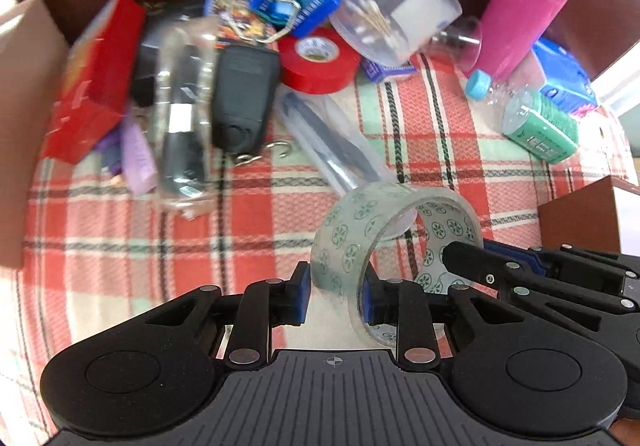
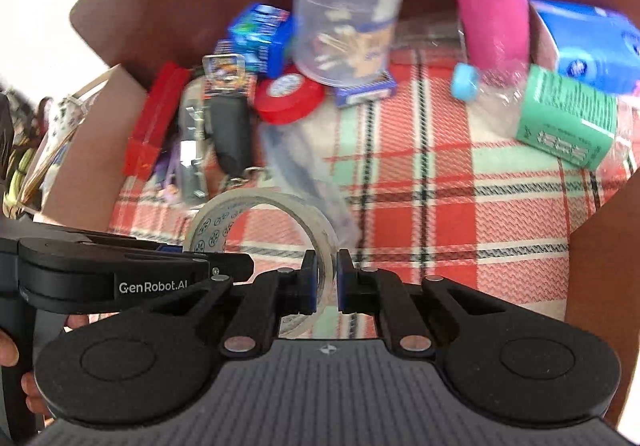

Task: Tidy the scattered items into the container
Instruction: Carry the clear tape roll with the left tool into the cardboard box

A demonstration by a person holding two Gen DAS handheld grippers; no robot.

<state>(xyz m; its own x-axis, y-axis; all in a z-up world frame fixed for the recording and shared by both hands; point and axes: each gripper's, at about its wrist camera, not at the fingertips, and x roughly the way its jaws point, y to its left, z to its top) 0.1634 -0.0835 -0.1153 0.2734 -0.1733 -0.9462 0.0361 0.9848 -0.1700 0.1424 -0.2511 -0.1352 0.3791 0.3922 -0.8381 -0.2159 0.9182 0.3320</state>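
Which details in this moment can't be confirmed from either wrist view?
- Pink bottle: right wrist view cuts off its top at the frame edge.
- Red box: print blurred in both views; unreadable.
- Items under the black key fob and clear packet: covered in both views.
- Clear tape roll: both the left gripper and right gripper pinch its wall; its lower edge is hidden behind the fingers.
- Cardboard box: near wall out of frame.
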